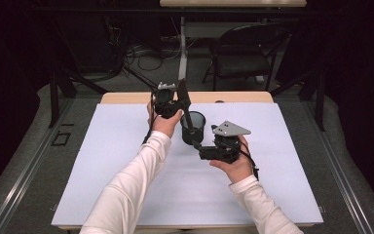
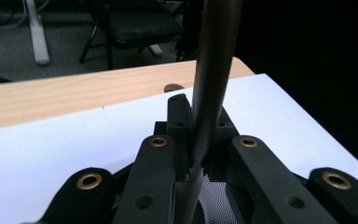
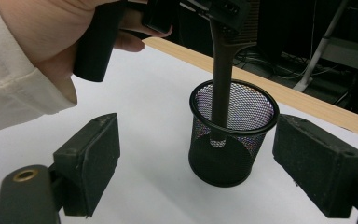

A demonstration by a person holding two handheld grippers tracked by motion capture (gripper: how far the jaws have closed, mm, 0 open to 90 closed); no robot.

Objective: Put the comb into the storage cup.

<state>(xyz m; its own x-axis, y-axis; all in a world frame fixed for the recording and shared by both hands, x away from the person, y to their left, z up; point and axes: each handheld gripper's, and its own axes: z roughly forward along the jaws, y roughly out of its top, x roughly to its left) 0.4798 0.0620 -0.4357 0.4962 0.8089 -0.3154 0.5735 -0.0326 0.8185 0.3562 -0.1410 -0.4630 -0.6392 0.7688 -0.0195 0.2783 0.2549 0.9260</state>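
**White sheet over a wooden table**

A wooden table [image 1: 126, 98] carries a white sheet [image 1: 126, 161] that covers nearly all of it, leaving a bare strip along the far edge. A black mesh cup [image 1: 193, 127] stands on the sheet, near the middle.

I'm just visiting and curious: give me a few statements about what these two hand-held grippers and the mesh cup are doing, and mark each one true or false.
1. The left gripper is shut on a long dark comb handle. True.
2. The handle's lower end is inside the round black wire-mesh cup. True.
3. The right gripper is clamped on the cup. False: its jaws stand open on either side of the cup, apart from it.
4. The cup lies on its side. False: it stands upright on the white sheet.
5. The cup rests on bare wood. False: the wood shows only at the far edge.
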